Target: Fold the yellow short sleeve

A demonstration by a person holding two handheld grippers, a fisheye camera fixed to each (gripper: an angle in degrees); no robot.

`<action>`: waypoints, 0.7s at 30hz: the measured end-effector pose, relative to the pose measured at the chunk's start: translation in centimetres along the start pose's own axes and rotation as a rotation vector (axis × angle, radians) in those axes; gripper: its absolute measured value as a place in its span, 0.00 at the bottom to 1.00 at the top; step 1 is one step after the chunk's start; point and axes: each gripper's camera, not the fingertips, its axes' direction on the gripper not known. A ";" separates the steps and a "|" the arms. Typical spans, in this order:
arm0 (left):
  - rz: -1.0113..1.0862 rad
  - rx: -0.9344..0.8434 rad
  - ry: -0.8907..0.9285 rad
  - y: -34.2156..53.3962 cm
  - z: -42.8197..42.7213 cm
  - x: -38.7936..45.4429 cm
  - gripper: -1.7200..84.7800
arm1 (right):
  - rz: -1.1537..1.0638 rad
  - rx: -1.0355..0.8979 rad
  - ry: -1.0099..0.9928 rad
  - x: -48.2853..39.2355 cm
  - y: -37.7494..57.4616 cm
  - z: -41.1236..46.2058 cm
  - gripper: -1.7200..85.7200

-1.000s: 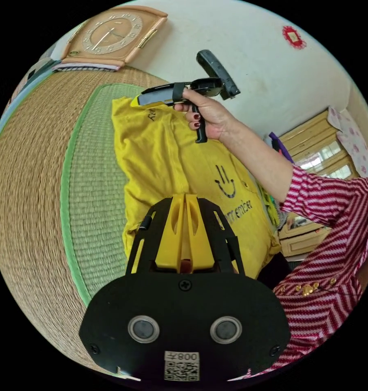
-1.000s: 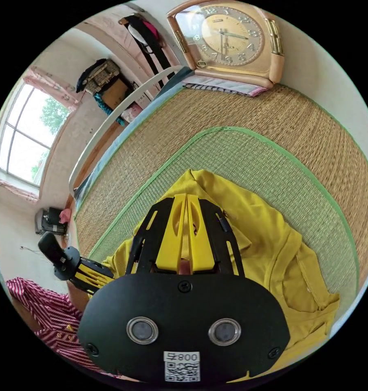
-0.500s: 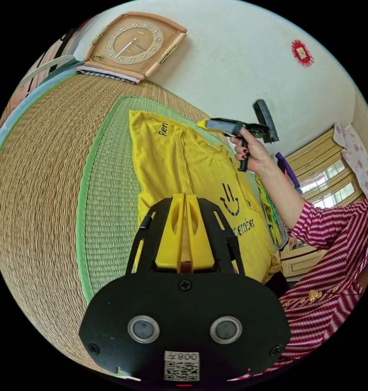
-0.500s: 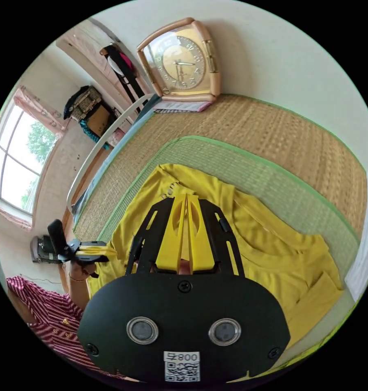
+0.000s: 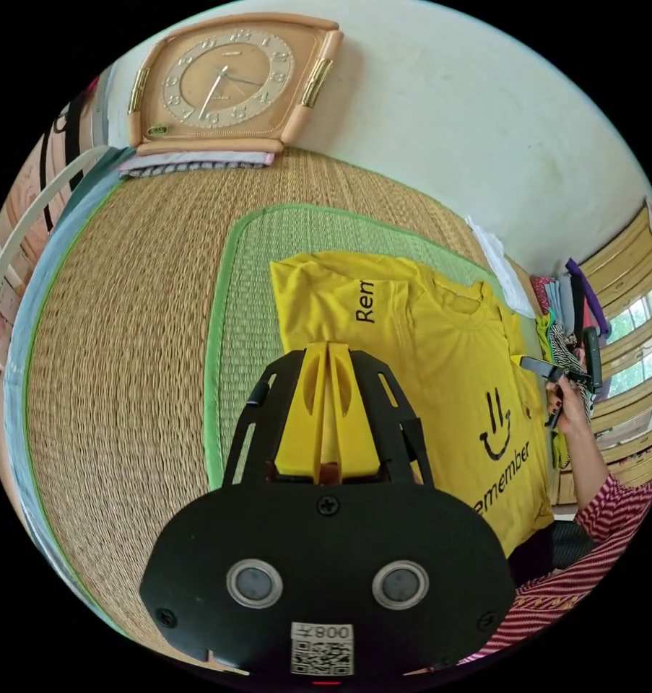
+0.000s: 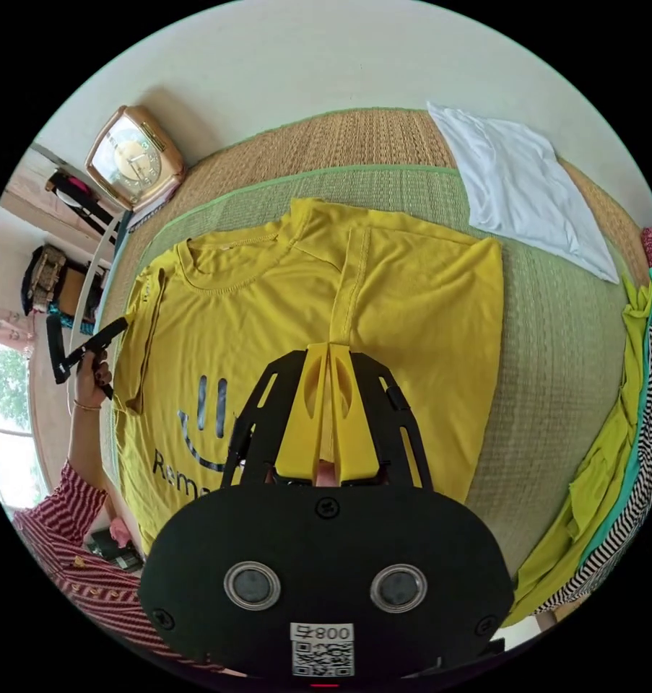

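Yellow short sleeve shirt [image 6: 383, 303] lies spread front-up on a green-edged woven mat [image 5: 246, 317], which lies on a wider straw mat [image 5: 123, 325]; a smiley face and dark lettering show on its chest. In the left gripper view, the left gripper [image 5: 328, 349] has its yellow jaws pressed together over the shirt's near edge; whether cloth is caught between them cannot be told. In the right gripper view, the right gripper [image 6: 329, 350] likewise has its jaws clenched above the shirt near a sleeve seam, grip on cloth unclear. A white folded cloth [image 6: 524, 184] lies at the far right, striped and green garments [image 6: 629, 447] at the right edge. A clock [image 5: 224, 79] leans against the wall.
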 end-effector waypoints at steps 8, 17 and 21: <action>0.045 -0.005 -0.173 -0.6 1.3 3.0 0.02 | 0.184 0.121 0.083 7.9 2.0 -4.5 0.02; 0.005 -0.009 -0.184 0.3 -0.4 2.9 0.02 | 0.214 0.079 0.047 11.8 3.9 -7.8 0.02; -0.035 0.017 -0.086 6.2 -5.0 2.1 0.02 | 0.196 0.106 -0.044 12.6 8.5 -12.5 0.02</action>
